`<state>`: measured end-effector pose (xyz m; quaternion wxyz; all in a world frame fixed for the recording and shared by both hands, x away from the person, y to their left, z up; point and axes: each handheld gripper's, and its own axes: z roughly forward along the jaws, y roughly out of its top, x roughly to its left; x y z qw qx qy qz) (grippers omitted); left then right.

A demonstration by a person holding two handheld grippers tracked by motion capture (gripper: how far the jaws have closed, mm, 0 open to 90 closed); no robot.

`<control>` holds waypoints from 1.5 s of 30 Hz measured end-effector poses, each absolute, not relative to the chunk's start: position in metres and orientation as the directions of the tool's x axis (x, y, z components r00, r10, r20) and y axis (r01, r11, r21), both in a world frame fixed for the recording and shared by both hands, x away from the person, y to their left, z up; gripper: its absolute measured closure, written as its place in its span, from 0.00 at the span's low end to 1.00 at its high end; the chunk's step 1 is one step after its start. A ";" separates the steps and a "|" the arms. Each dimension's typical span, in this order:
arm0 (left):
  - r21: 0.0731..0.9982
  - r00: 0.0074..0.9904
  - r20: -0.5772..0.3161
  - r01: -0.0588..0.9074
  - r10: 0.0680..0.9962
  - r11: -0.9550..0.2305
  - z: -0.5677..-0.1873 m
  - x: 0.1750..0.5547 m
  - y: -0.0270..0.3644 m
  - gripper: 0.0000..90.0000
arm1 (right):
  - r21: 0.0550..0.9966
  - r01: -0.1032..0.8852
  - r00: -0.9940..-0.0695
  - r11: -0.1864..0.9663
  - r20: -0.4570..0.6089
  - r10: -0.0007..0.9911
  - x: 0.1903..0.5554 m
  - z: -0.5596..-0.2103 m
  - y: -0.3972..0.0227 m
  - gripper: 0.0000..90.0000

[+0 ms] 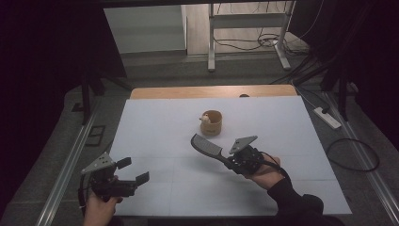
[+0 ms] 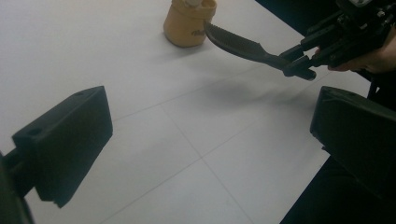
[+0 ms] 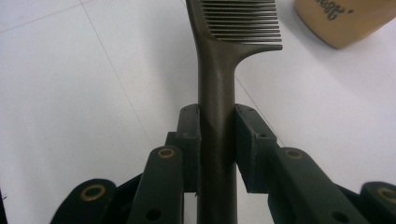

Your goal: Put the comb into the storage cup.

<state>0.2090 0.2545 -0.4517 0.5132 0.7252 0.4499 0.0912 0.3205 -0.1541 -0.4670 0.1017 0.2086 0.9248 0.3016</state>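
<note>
A dark comb [image 1: 206, 147] is held above the white table, its toothed end pointing toward a small tan wooden cup [image 1: 211, 123] near the table's middle. My right gripper [image 1: 231, 162] is shut on the comb's handle [image 3: 216, 140], and the comb's teeth [image 3: 243, 21] reach forward beside the cup [image 3: 348, 21]. My left gripper [image 1: 133, 170] stands open at the near left with nothing between its jaws. In the left gripper view the comb [image 2: 238, 44] and cup [image 2: 188, 23] lie far ahead. A pale object sits inside the cup.
The white sheet [image 1: 155, 122] covers a wooden table whose far edge [image 1: 211, 91] shows bare. A power strip [image 1: 327, 117] and cables lie on the floor at the right. A metal frame [image 1: 247, 33] stands beyond the table.
</note>
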 end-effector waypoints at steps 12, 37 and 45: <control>0.834 0.661 -0.295 0.530 0.690 -0.152 -0.441 0.234 0.226 0.00 | 0.627 0.322 -0.878 0.709 -0.082 0.471 0.319 -0.459 -0.168 0.80; 0.848 0.748 -0.295 0.492 0.595 -0.198 -0.427 0.278 0.172 0.00 | 0.685 0.272 -0.869 0.676 -0.127 0.478 0.304 -0.447 -0.178 0.80; 0.841 0.758 -0.319 0.503 0.569 -0.199 -0.427 0.294 0.158 0.00 | 0.715 0.255 -0.866 0.651 -0.130 0.482 0.299 -0.443 -0.182 0.80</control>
